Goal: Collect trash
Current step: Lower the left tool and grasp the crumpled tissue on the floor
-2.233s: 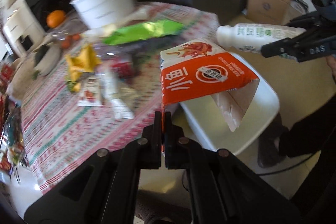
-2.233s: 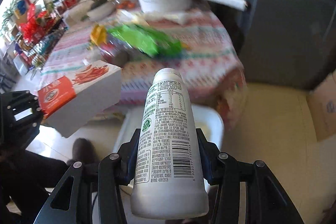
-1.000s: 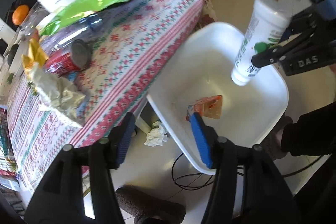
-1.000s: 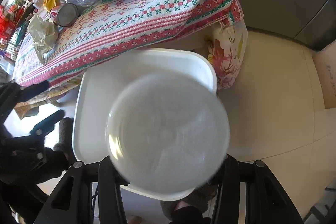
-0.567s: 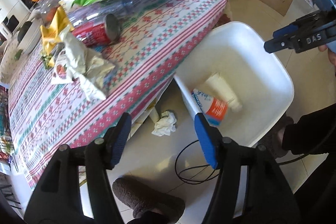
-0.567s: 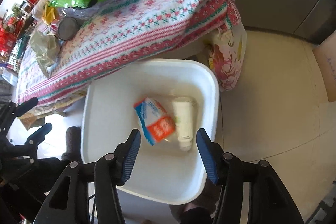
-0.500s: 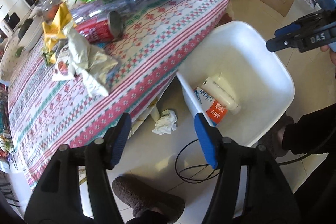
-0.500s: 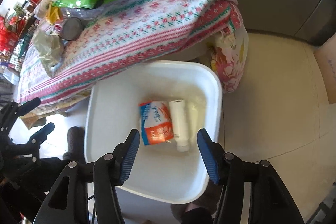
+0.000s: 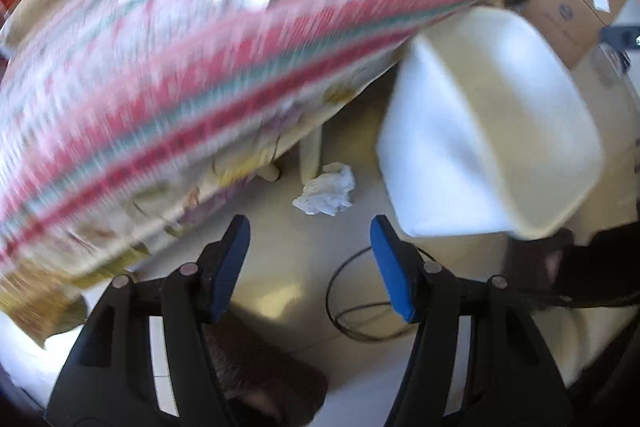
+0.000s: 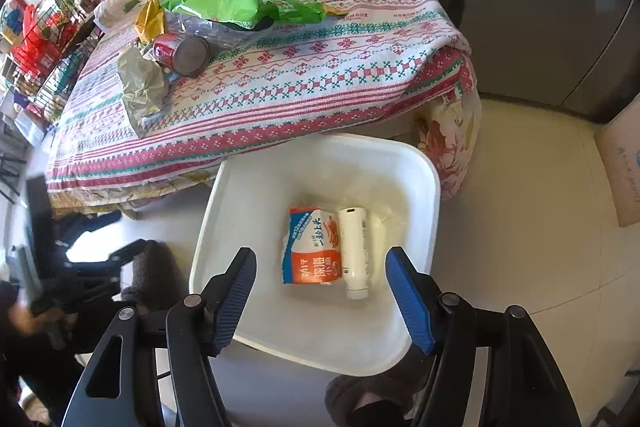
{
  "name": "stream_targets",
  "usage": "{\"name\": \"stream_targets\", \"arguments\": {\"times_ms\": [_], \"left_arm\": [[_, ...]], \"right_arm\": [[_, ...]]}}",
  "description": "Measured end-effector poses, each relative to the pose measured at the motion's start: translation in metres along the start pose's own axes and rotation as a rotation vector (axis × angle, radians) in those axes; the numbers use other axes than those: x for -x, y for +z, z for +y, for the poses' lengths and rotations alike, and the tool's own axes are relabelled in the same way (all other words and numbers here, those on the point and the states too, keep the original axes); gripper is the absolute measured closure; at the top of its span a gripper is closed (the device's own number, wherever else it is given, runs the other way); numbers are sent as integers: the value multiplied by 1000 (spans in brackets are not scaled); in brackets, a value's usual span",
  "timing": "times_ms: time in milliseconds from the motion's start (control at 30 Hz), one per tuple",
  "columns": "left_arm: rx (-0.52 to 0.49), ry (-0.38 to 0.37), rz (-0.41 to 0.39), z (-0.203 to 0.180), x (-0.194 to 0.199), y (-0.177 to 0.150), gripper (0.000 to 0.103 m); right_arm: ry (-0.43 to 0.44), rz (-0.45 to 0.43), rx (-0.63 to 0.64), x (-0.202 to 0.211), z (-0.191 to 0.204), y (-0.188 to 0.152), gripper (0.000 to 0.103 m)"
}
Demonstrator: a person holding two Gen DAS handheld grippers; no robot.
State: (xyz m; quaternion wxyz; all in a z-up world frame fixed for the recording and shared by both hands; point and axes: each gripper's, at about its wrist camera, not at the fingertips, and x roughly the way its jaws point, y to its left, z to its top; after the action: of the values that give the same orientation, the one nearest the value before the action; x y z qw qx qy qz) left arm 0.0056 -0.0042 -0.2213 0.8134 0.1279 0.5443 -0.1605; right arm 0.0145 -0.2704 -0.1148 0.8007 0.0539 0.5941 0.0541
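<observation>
Both loads are now off our hands. A second ago the right gripper [image 10: 320,297] carried the white plastic bottle [image 10: 353,253]; it now lies on its side in the white plastic bin [image 10: 434,187], touching the orange-and-white paper carton [image 10: 312,247] we let go just before it. Right jaws opening, nothing between them. Left gripper [image 9: 310,263] has swung off the bin toward the floor: jaws apart, empty, with a crumpled white tissue [image 9: 326,189] on the tile just ahead.

We judge two pieces binned and much left. On the red-and-green patterned tablecloth [image 10: 320,79]: a red metal can [image 10: 182,53] on its side, a crumpled silvery wrapper [image 10: 140,83] beside it, a green foil bag [image 10: 240,3], and a yellow wrapper [image 10: 149,15].

Room: the bin sits tight against the table's near edge, cloth hanging above its rim. A black cable [image 9: 360,303] loops on the floor near the tissue; a slippered foot [image 9: 256,379] is below our left jaws. Left view is motion-blurred. Open floor lies right of the bin.
</observation>
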Motion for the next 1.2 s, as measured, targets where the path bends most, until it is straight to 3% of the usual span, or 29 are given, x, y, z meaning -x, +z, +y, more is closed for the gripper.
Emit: {"name": "stream_targets", "arguments": {"times_ms": [100,167,367,500,567,800,1033,1200], "left_arm": [[-7,33,-34,-8,-45,-22,46],[53,15,-3,-12,-79,-32,53],[220,-13,39,-13,-158,-35,53],[304,-74,55,-6,-189,-26,52],[321,-92,65,-5,-203,-20,47],[321,-62,105,-7,-240,-3,47],[284,-31,112,-16,-243,3,88],[250,-20,91,-23,-219,7,92]], "right_arm": [[-8,-7,15,0,2,-3,34],[-8,-9,18,1,3,-3,34],[-12,-26,36,6,6,-1,33],[-18,-10,55,1,7,1,33],[-22,10,68,-4,8,3,33],[-25,35,101,-15,15,9,33],[-36,64,78,-25,9,10,33],[-45,46,75,-20,10,11,33]]}}
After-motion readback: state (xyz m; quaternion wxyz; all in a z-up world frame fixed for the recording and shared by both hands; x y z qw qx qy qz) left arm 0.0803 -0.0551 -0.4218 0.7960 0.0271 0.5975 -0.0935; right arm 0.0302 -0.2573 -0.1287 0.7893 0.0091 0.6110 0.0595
